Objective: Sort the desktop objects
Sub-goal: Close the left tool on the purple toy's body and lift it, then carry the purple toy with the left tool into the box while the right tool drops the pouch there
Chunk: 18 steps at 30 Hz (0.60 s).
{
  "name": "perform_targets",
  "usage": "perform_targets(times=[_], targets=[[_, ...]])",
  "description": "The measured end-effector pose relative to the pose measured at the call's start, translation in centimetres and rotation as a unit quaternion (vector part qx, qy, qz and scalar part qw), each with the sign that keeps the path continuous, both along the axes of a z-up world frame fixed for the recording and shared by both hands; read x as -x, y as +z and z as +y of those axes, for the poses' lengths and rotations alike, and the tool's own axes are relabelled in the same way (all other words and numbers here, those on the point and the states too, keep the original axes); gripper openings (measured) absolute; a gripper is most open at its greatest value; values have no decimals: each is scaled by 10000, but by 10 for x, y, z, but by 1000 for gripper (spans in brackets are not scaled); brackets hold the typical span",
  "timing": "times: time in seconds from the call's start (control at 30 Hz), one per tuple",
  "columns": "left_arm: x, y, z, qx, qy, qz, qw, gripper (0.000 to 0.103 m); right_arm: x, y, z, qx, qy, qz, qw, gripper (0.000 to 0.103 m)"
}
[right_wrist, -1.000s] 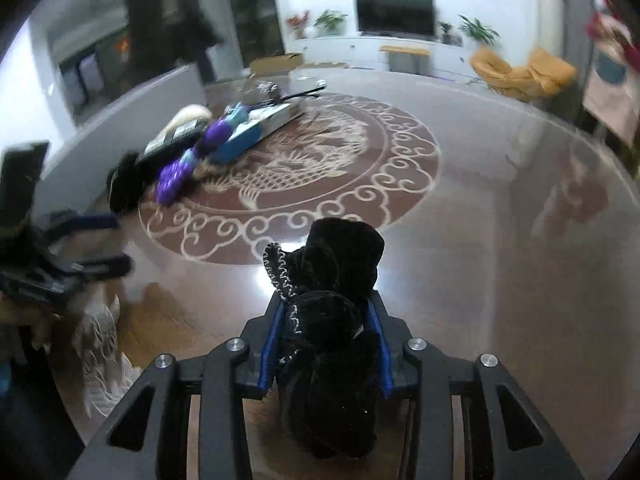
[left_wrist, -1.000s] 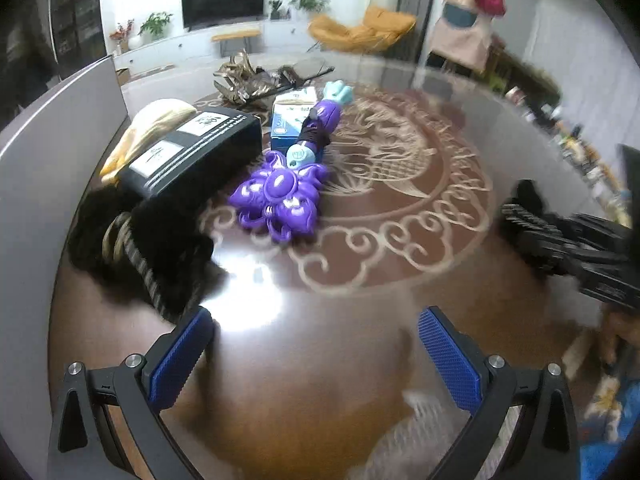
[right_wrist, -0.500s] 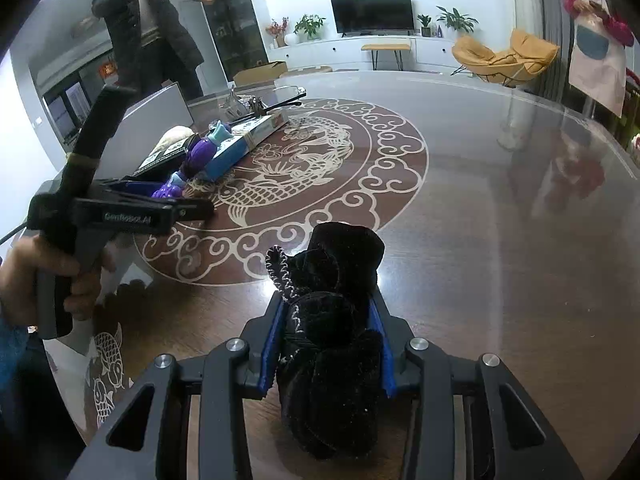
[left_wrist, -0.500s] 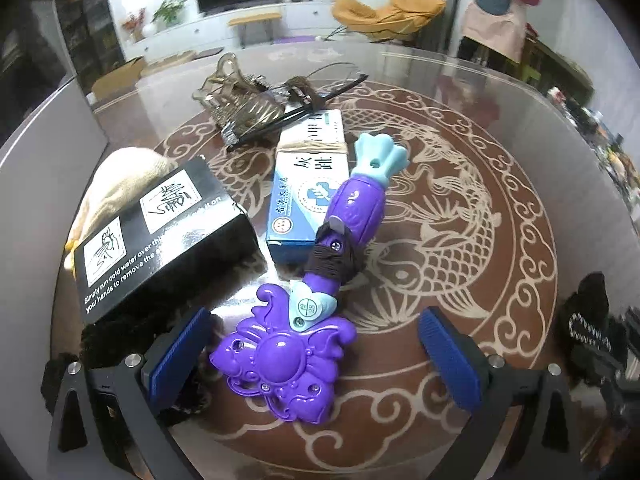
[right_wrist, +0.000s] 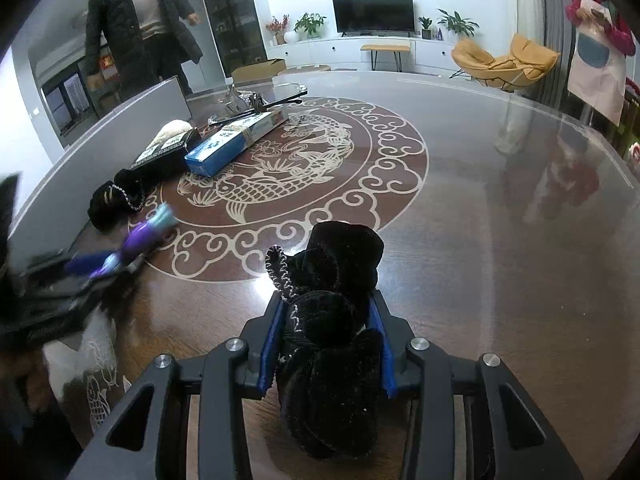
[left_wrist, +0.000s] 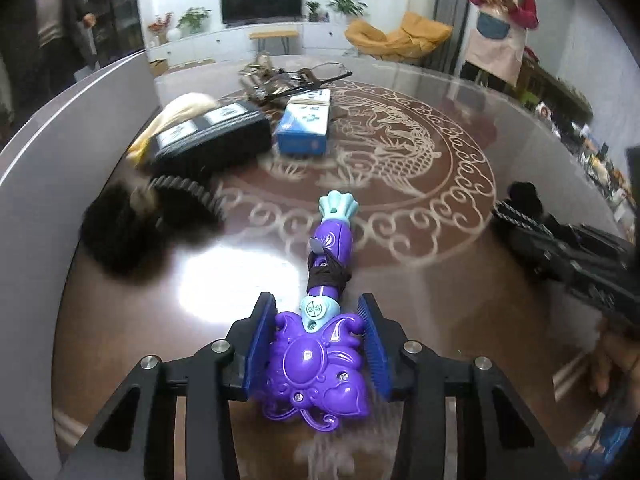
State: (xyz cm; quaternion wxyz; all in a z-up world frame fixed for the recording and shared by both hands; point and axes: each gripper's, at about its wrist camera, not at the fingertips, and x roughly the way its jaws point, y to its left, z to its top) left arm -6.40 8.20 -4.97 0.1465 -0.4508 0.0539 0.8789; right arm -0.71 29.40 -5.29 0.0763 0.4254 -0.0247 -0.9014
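Observation:
A purple toy wand (left_wrist: pixel 316 364) with a teal tip lies lengthwise on the brown patterned table (left_wrist: pixel 420 280), a black hair tie wound round its handle. My left gripper (left_wrist: pixel 317 306) has its blue pads against both sides of the wand's wide head and its jaws are closing on it. The right wrist view shows the wand (right_wrist: pixel 148 232) blurred at the left. My right gripper (right_wrist: pixel 326 300) is shut on a black velvet pouch (right_wrist: pixel 332 280) that rests on the table. That pouch (left_wrist: pixel 520 196) also appears at the right of the left wrist view.
Far left on the table lie a black box (left_wrist: pixel 216 136), a blue box (left_wrist: pixel 306 128), a second black pouch (left_wrist: pixel 132 224), a cream cloth (left_wrist: pixel 176 112), and a hair clip with glasses (left_wrist: pixel 280 80). A grey panel (left_wrist: pixel 60 128) borders the left. People stand beyond.
My left gripper went forward to the purple wand, closed its wide-open jaws on the head, and drew it back away from the boxes. The right gripper and its pouch stayed put.

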Motion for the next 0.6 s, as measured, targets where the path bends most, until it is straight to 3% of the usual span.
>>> perform_targets(times=[0.23, 0.3, 0.37, 0.43, 0.47, 0.6], targets=[[-4, -1, -16, -151, 93, 139, 9997, 42, 2, 0, -11, -245, 265, -93, 9993, 57], [-6, 0, -26, -276, 122, 116, 9995, 42, 5, 0, -16, -414, 398, -287, 9979, 71], [-6, 2, -27, -396, 151, 124, 9990, 42, 5, -1, -17, -509, 449, -368, 9970, 71], [-8, 5, -29, -524, 176, 205, 9983, 42, 4, -1, -17, -625, 421, -412, 9963, 57], [-8, 9, -30, -588, 175, 257, 9978, 42, 3, 1, -16, -694, 349, -399, 9962, 35], [-18, 26, -39, -846, 244, 549, 9946, 42, -10, 8, -10, -45, 208, -455, 9987, 35]])
